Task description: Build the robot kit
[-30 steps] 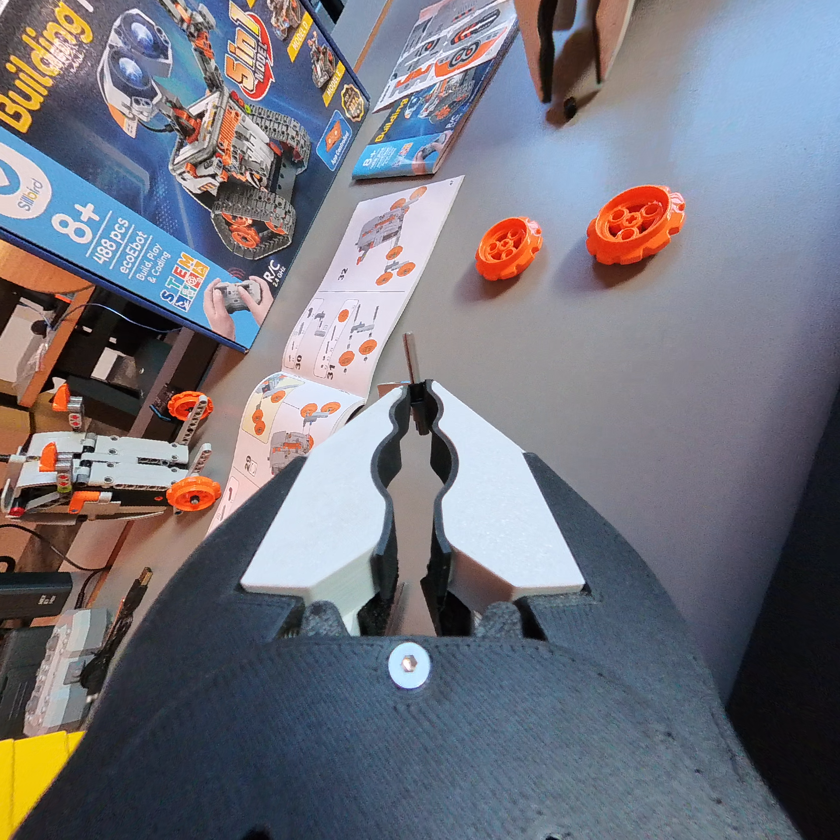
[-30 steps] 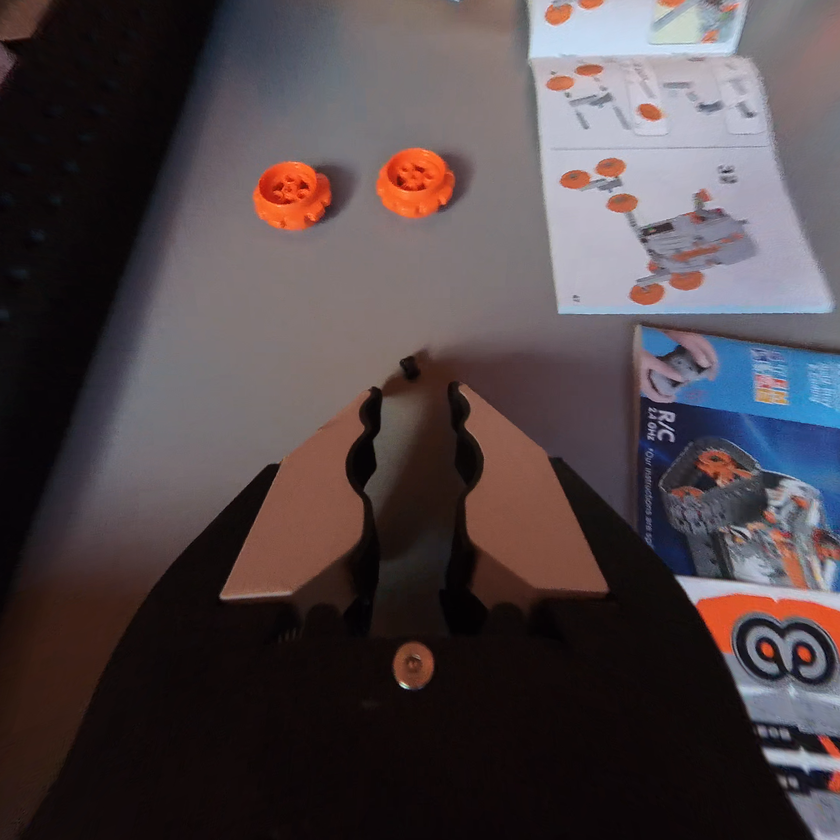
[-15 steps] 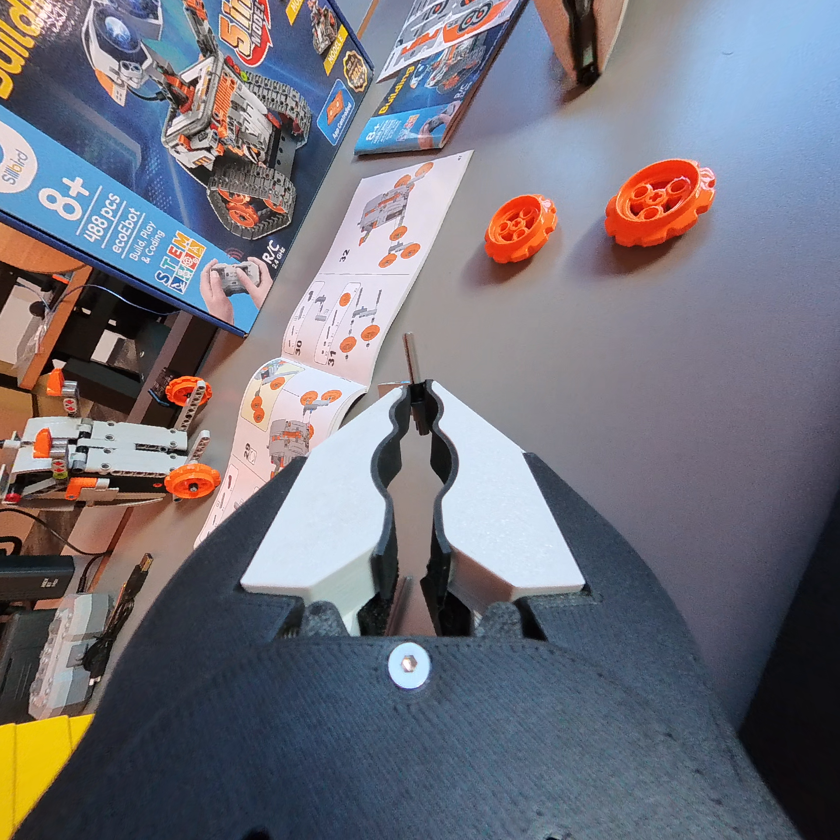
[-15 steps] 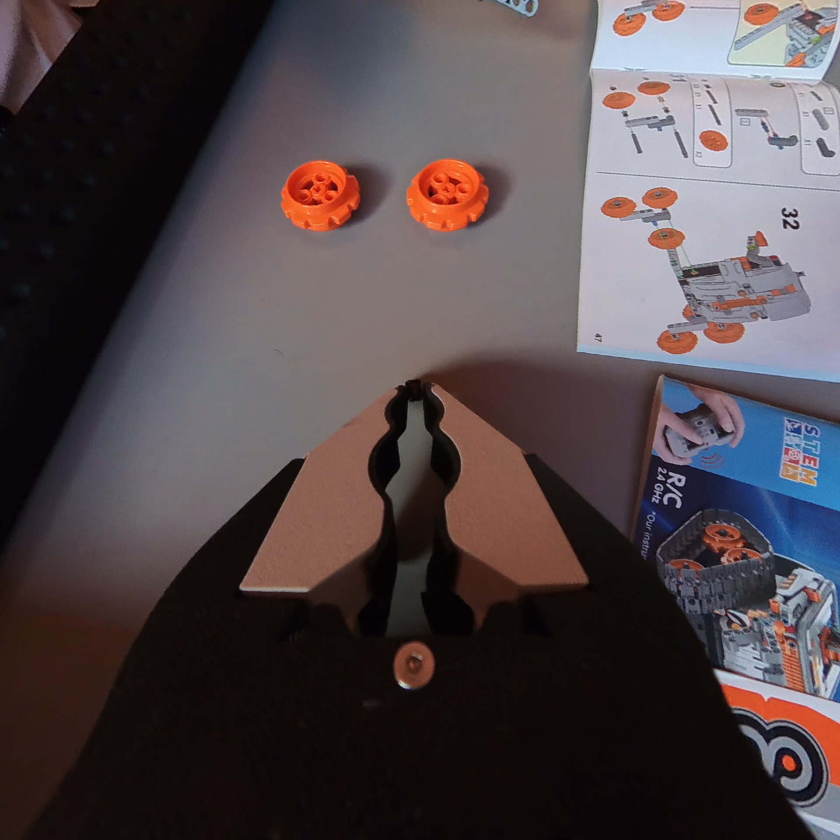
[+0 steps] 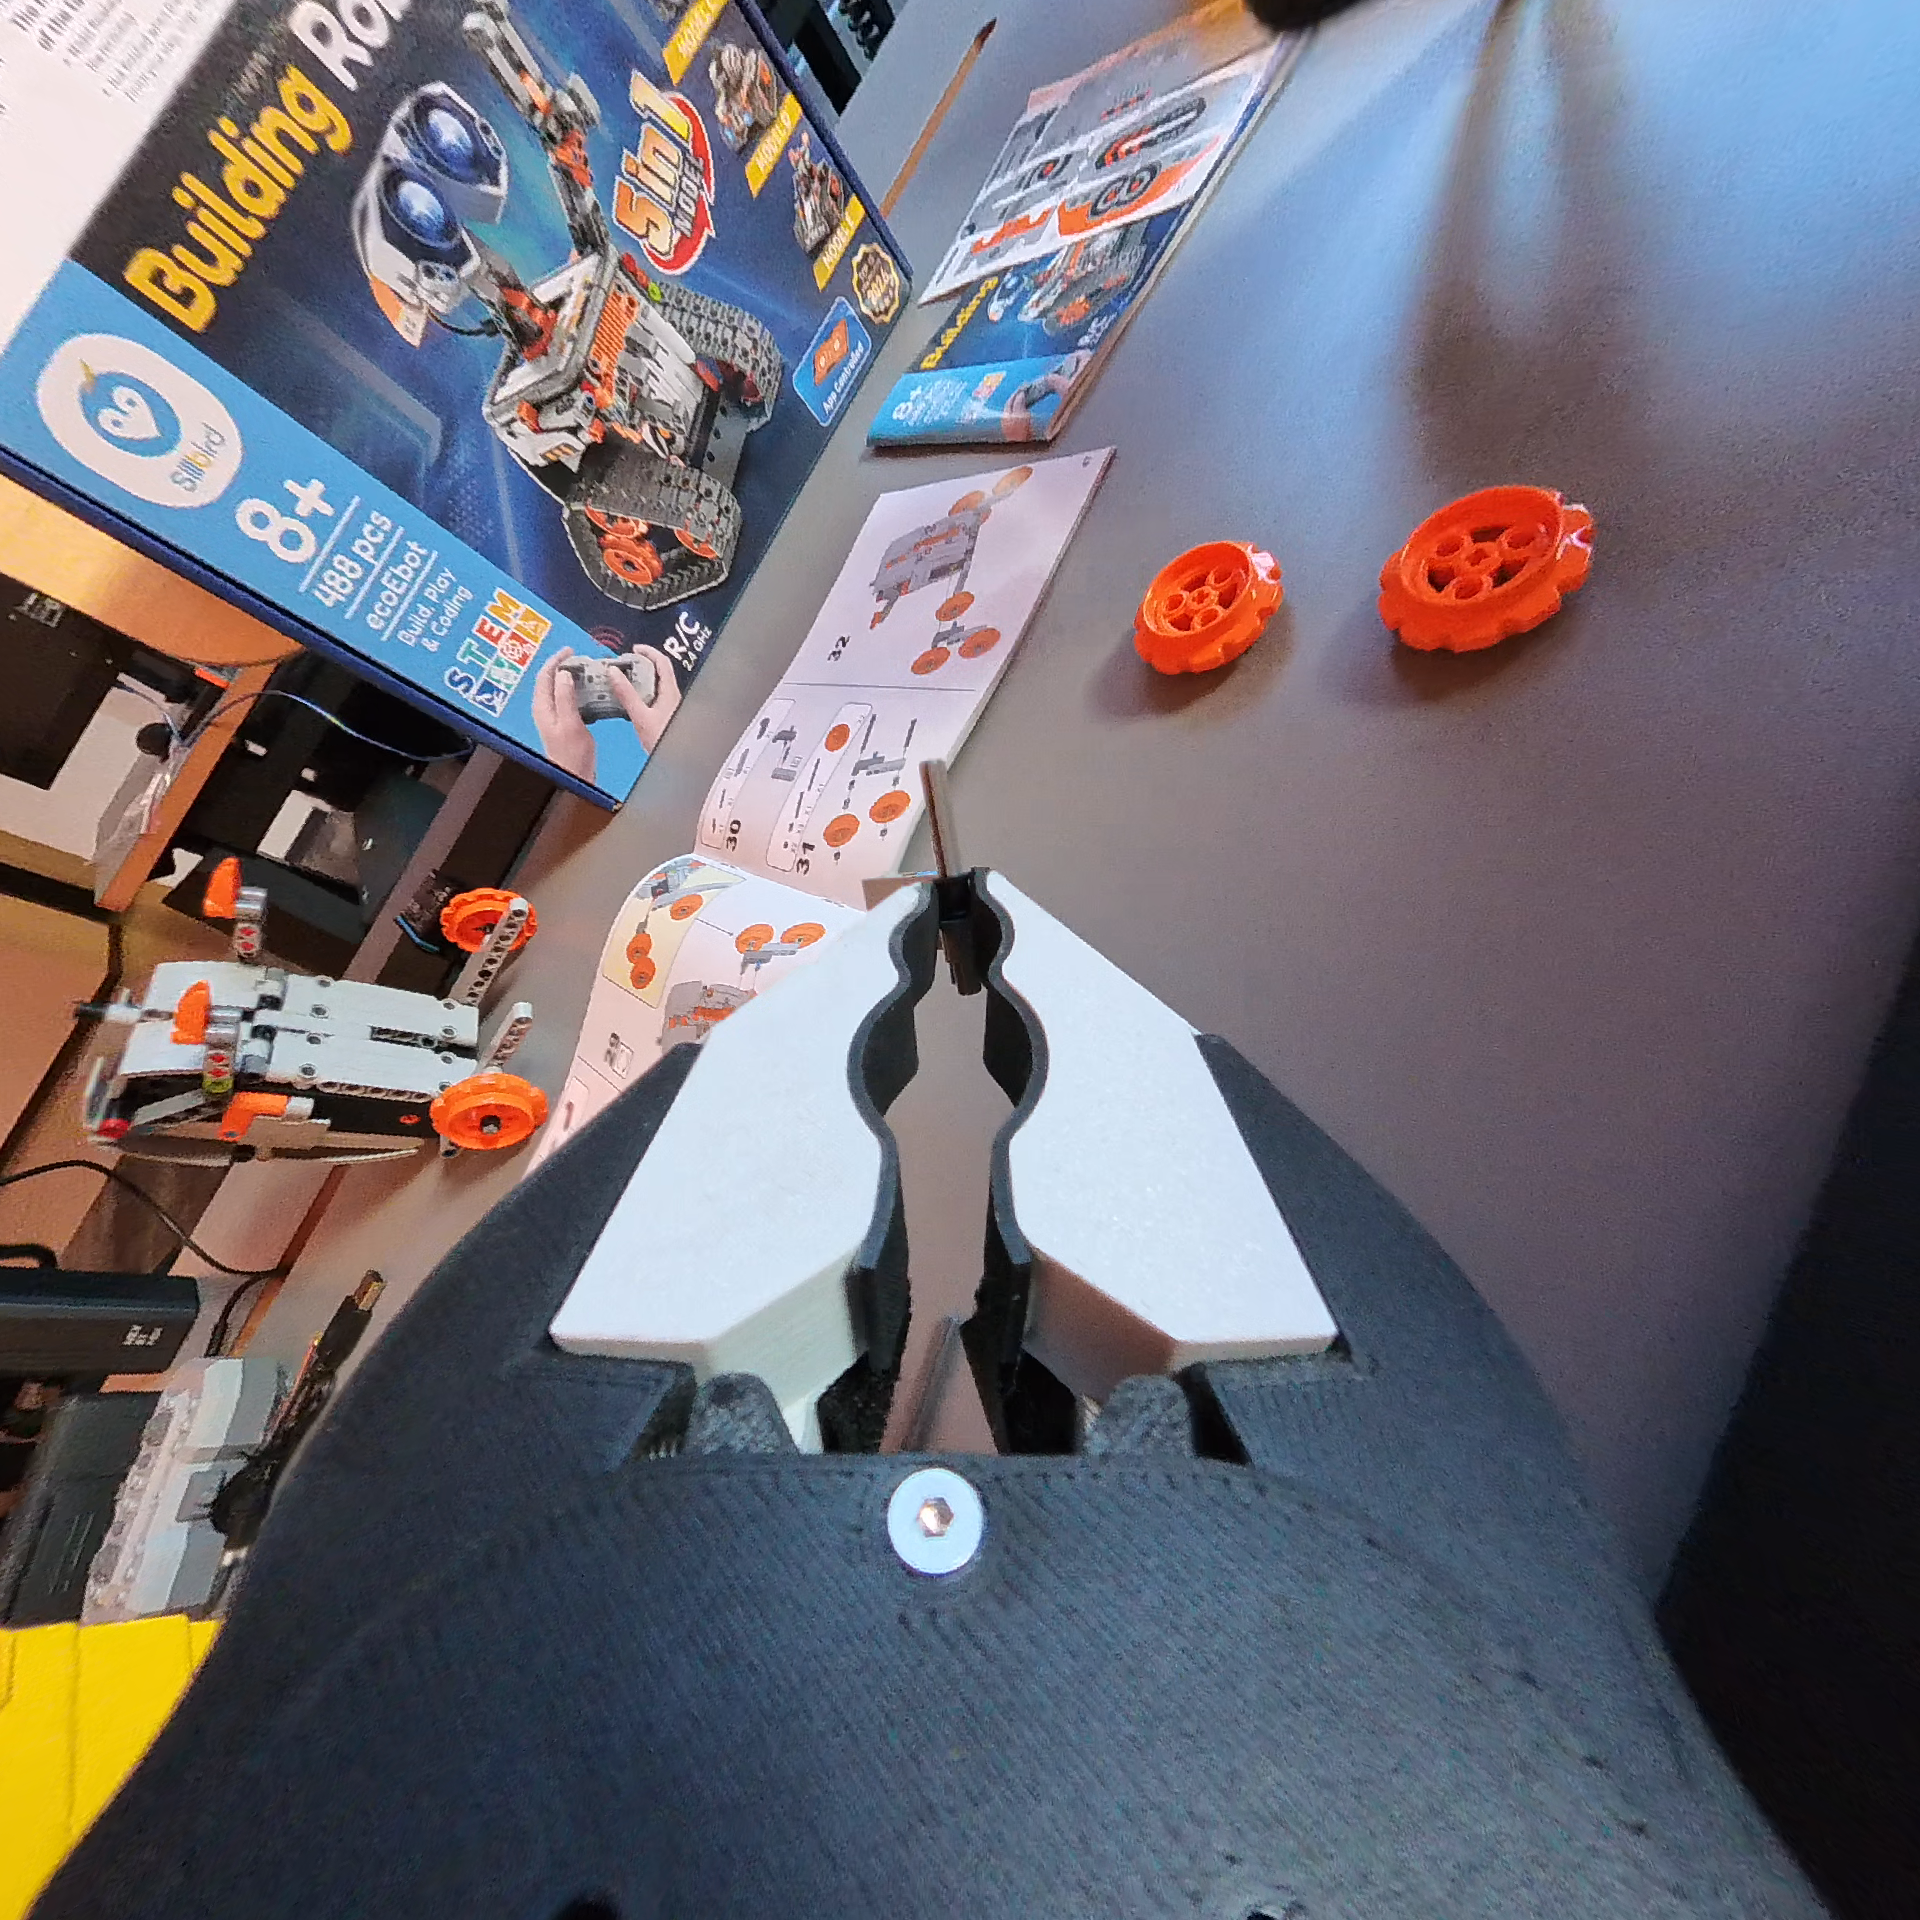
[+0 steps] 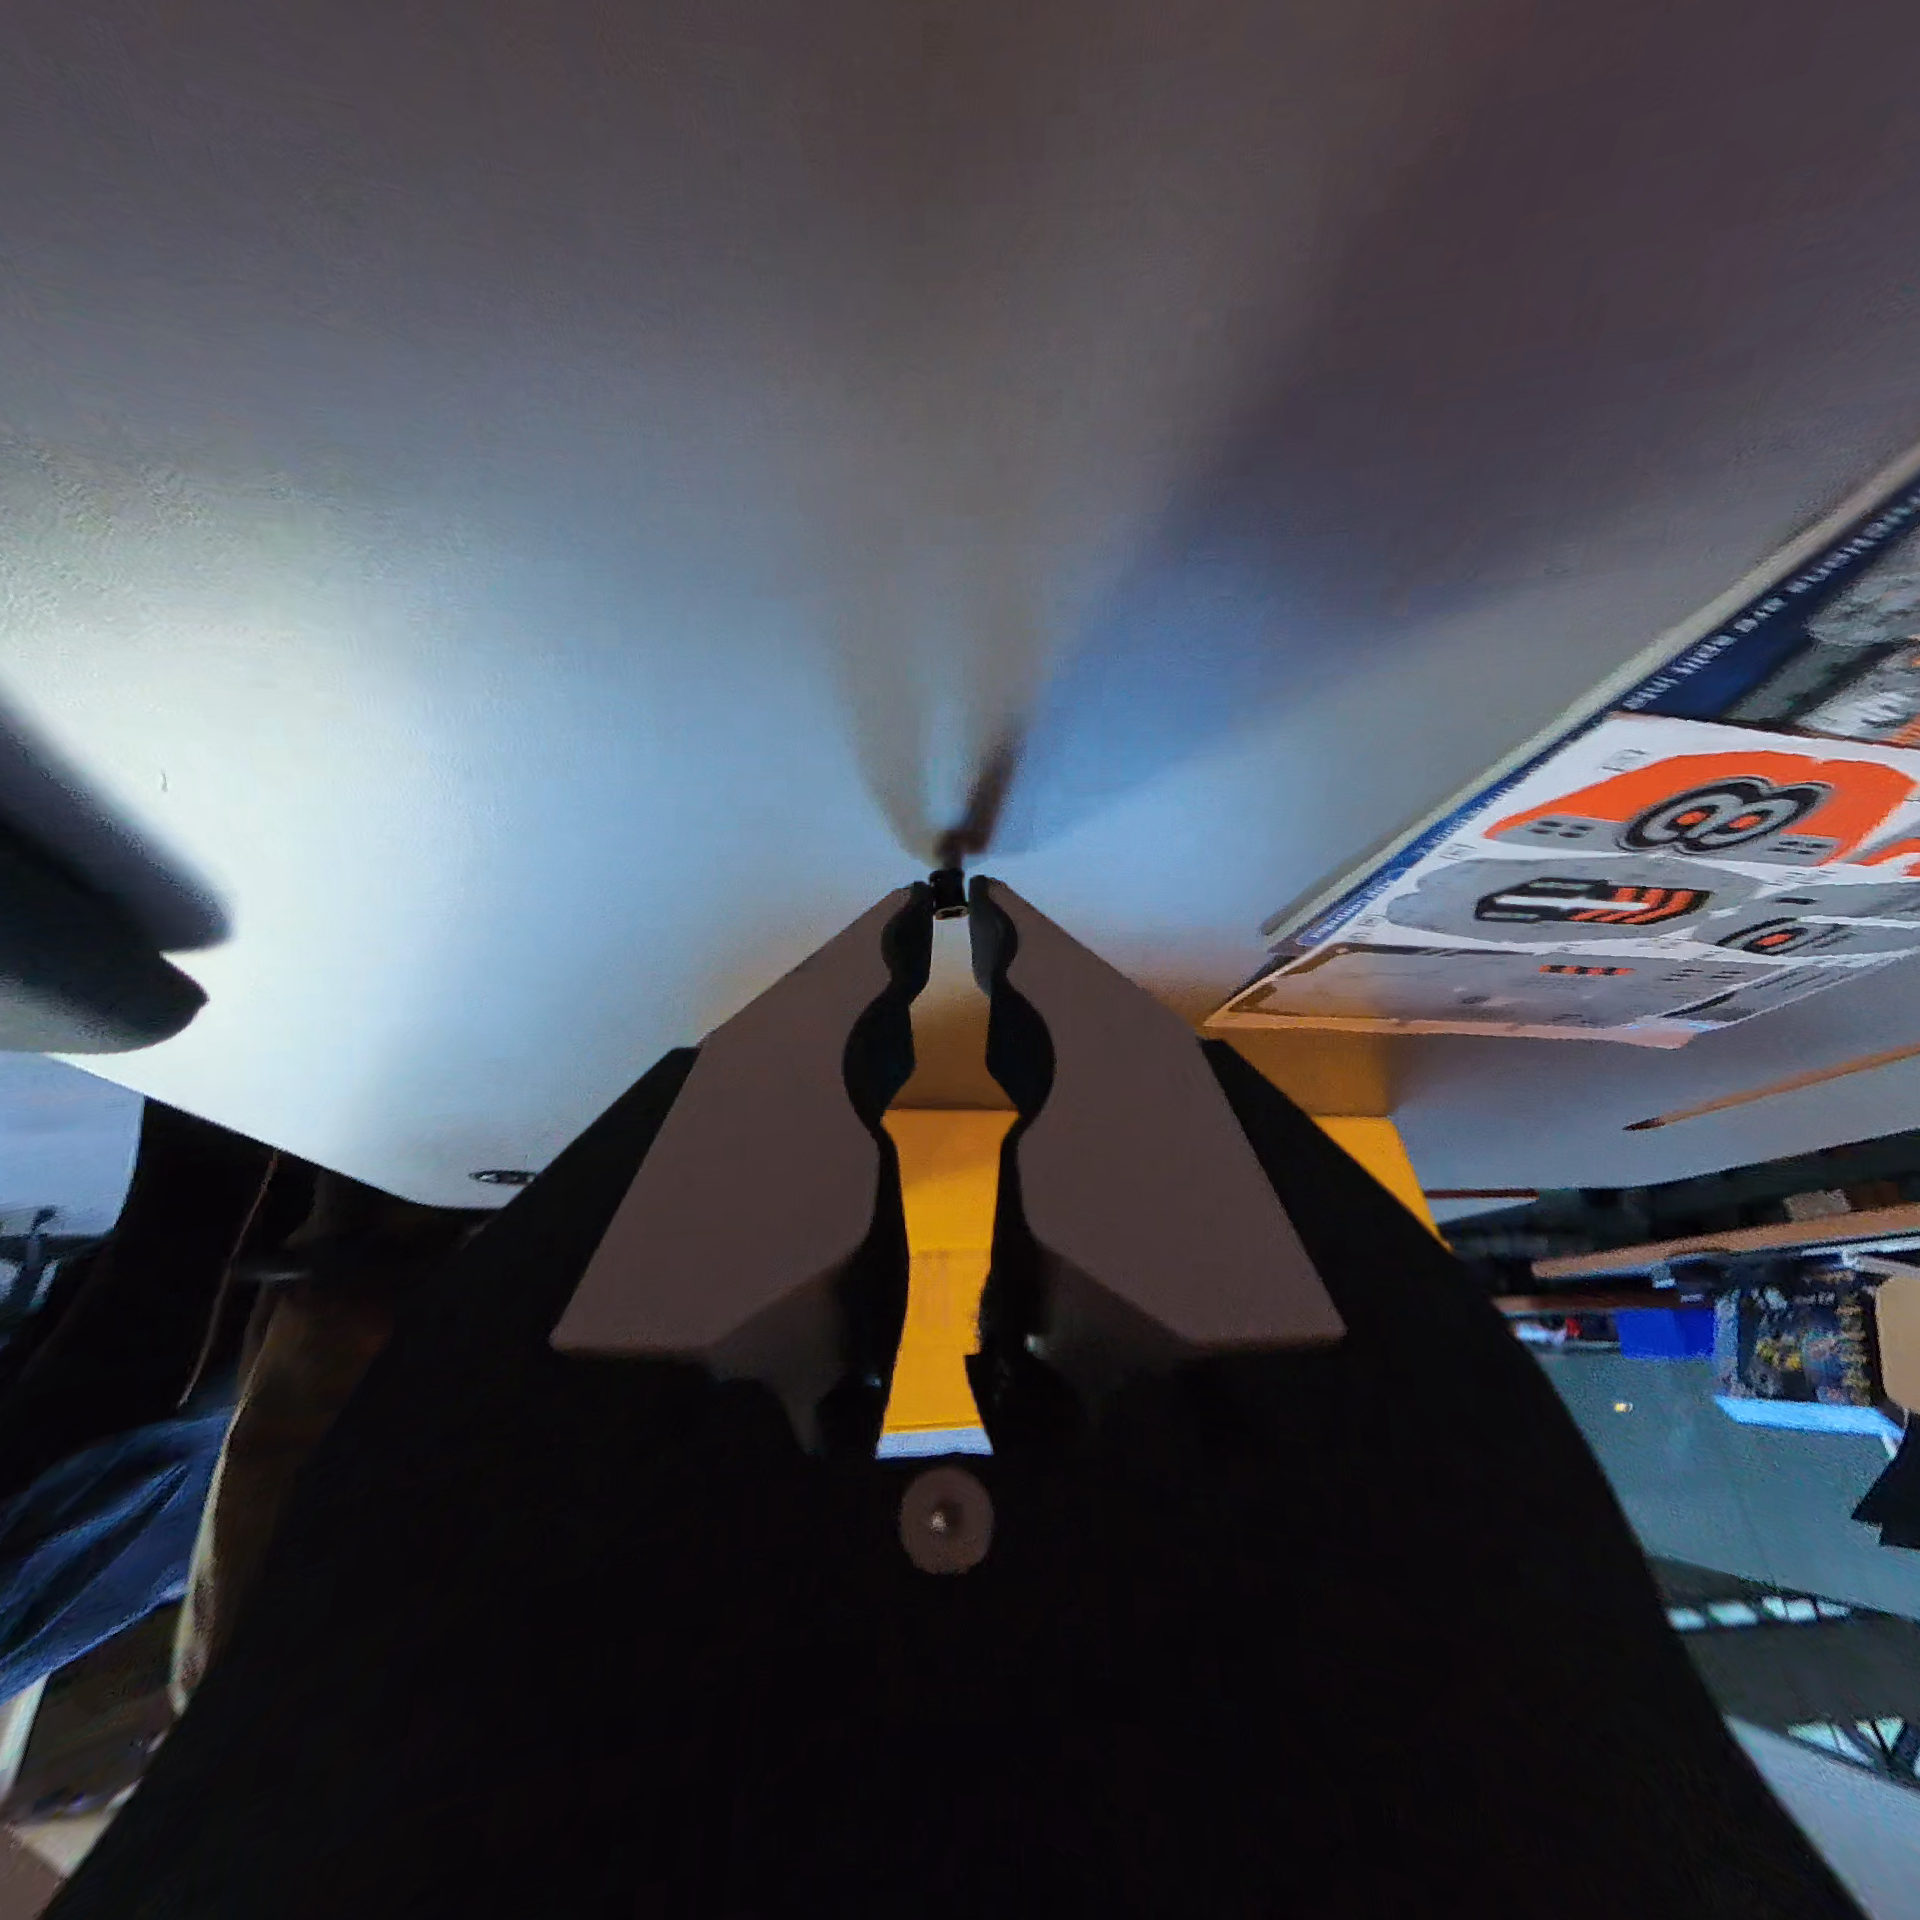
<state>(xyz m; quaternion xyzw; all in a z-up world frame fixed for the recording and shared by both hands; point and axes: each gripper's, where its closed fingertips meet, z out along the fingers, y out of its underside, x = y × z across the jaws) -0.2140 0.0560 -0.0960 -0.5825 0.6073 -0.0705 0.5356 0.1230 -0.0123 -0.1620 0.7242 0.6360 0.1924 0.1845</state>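
Note:
My left gripper point(image 5: 954, 894) is shut on a thin grey axle rod point(image 5: 938, 816) that sticks out past its tips, held above the grey table point(image 5: 1455, 935) near the open instruction booklet point(image 5: 914, 644). Two orange toothed wheels point(image 5: 1207, 607) point(image 5: 1484, 567) lie on the table ahead to the right. My right gripper point(image 6: 948, 896) is shut on a small black peg point(image 6: 948, 900) pinched at its tips, tilted steeply with the table surface point(image 6: 623, 520) filling the view. The right wrist view is blurred.
A large blue toy kit box point(image 5: 416, 343) lies at the left, a second booklet point(image 5: 1081, 239) at the back. A partly built grey and orange model point(image 5: 301, 1060) sits at the left table edge. A sticker sheet point(image 6: 1621, 883) shows at right in the right wrist view. About 35 cm separates my left fingertips from my right.
My right gripper closed on the small black peg, lifted it and swung away, so the wheels and booklet left its view. My left gripper kept its hold on the axle and shifted only slightly.

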